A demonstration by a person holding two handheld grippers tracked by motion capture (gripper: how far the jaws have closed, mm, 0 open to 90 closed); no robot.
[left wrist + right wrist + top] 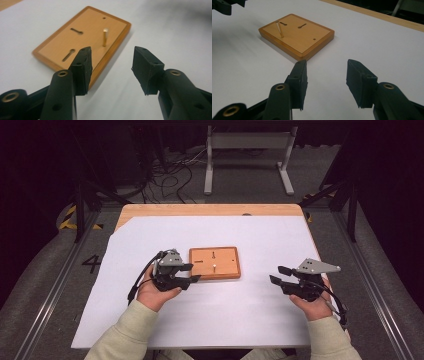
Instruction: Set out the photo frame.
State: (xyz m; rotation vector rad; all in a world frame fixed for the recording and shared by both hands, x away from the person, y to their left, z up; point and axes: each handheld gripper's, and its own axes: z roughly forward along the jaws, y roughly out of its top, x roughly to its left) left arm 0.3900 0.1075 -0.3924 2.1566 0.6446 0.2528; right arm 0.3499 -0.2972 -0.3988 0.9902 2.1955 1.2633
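A flat wooden board (215,262) with two keyhole slots lies on the white sheet at mid table. A thin brass peg (105,37) stands upright in the board (82,40); the right gripper view shows the peg (279,29) leaning. My left gripper (192,272) hovers at the board's left edge, jaws apart with nothing between them. My right gripper (280,274) is to the right of the board, clear of it, jaws also apart and empty. In the gripper views, the left gripper (111,67) and right gripper (327,82) both point toward the board (297,35).
The white sheet (250,310) covers most of a wooden table (210,210). Beyond the table are a white metal stand (247,155) and cables on the floor. Dark frame legs stand at both sides.
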